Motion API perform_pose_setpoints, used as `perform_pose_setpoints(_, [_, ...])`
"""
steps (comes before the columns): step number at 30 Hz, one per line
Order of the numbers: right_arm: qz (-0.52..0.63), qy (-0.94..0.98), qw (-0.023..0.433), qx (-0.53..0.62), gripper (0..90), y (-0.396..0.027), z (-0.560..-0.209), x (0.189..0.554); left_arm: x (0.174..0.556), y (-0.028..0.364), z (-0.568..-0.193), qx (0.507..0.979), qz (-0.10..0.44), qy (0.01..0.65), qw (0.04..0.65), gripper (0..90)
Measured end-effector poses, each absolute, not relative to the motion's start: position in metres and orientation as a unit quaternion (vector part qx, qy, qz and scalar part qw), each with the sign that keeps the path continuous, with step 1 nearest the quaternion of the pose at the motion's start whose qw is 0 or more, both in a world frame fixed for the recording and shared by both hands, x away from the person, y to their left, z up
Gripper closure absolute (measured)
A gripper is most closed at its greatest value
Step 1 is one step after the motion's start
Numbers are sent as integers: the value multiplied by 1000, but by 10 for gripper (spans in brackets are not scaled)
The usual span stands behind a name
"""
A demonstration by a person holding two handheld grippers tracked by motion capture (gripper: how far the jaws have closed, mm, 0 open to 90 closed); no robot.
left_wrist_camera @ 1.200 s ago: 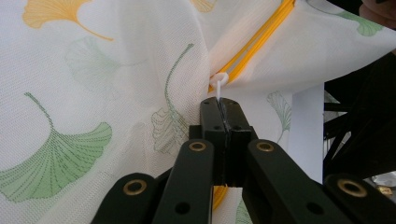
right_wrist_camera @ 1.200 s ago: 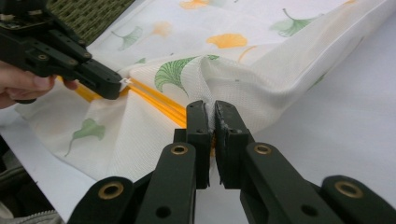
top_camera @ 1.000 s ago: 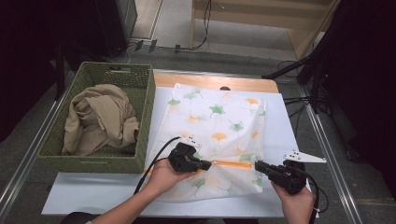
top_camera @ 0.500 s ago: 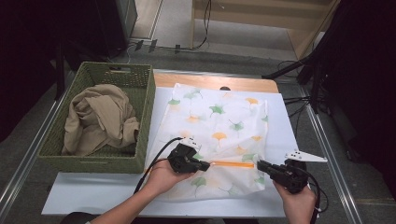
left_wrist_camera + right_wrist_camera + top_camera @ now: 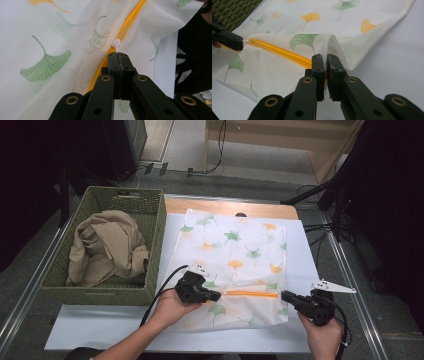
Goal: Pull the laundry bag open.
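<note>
Nothing has moved: left claw (image 5: 119,55) pinches the zipper pull (image 5: 116,44), right claw (image 5: 325,58) grips the mesh bag (image 5: 240,250).

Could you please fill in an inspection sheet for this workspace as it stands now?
Surface: white table top, wooden strip at the far edge.
Job's things: leaf-print mesh laundry bag lying flat; its orange zipper runs between the grippers.
Clutter: green woven basket at left, holding a beige cloth.
Grippers: left gripper shut on the white zipper pull; right gripper shut on the bag's fabric at the zipper's end.
Cables: a black cable trails from the left gripper.
Surroundings: floor cables and a wooden frame beyond.
</note>
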State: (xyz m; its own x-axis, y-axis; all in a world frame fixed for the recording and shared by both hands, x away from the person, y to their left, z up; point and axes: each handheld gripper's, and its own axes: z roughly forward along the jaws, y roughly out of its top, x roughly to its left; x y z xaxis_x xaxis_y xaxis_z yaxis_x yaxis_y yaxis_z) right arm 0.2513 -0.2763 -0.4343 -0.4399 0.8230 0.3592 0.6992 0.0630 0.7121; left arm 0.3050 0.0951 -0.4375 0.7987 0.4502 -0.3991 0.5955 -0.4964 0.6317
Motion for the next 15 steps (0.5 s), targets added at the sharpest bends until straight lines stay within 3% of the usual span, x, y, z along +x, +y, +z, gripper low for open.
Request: perform_pose_setpoints(15, [433, 726, 77, 529, 856, -280, -437, 255, 303, 101, -438, 856, -96, 313, 400, 900])
